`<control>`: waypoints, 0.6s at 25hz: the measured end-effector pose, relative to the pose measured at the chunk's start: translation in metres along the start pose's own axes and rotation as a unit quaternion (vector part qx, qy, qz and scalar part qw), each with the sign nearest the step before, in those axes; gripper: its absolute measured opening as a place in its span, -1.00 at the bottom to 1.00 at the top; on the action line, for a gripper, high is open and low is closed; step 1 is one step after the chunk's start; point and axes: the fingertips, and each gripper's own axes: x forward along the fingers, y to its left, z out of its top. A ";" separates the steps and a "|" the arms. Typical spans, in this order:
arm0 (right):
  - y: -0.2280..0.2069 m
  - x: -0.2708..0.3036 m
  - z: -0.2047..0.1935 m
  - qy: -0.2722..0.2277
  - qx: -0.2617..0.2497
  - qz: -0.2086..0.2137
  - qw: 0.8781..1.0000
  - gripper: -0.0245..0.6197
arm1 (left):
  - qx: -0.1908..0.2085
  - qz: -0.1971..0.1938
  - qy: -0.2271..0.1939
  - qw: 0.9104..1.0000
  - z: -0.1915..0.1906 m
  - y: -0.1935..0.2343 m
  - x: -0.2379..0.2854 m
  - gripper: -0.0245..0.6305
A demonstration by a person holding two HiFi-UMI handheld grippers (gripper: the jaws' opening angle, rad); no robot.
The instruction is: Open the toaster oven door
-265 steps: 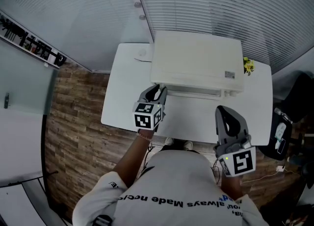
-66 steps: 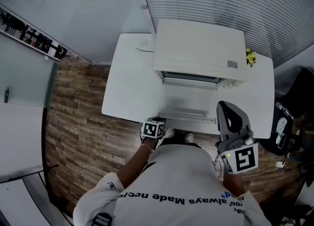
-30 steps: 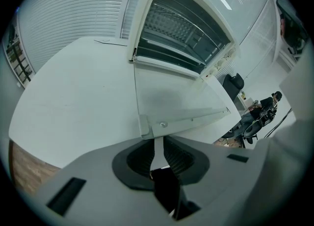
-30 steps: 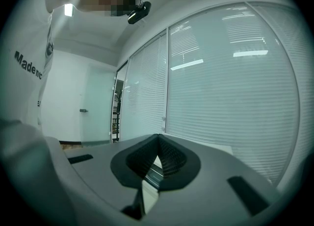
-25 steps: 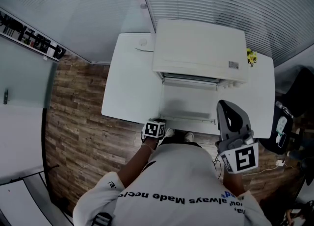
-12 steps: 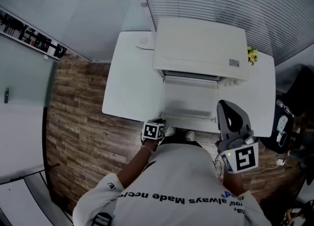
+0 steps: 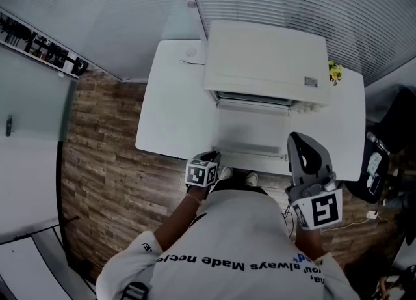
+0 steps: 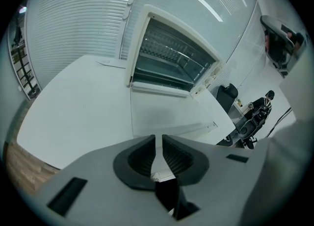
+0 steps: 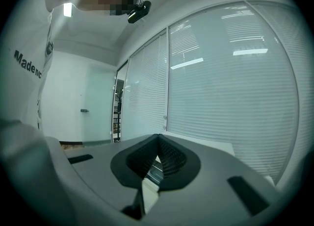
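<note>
The white toaster oven stands at the back of the white table. Its door lies folded down flat toward me, and the left gripper view shows the dark cavity with its rack above the lowered door. My left gripper hovers at the table's front edge, by the door's front left corner. Its jaws stand a narrow gap apart with nothing between them. My right gripper is held at the door's front right, pointing up, its jaws together and empty.
A small yellow object sits at the table's back right corner, beside the oven. A black chair is to the right of the table. Window blinds run behind the table; wood floor lies to the left.
The oven door, shut 10.6 s ago, now lies open flat. My left gripper went from the oven front to the table's front edge and has just shifted slightly. The right gripper has hardly moved.
</note>
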 end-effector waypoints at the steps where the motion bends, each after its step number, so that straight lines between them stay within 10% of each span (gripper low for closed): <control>1: -0.001 0.000 0.000 0.001 0.000 0.000 1.000 -0.90 | 0.003 -0.002 -0.009 1.000 0.008 -0.003 -0.003 -0.74; 15: -0.003 0.000 0.000 0.004 -0.005 -0.002 1.000 -0.90 | 0.034 -0.034 -0.128 0.991 0.110 -0.042 -0.052 -0.76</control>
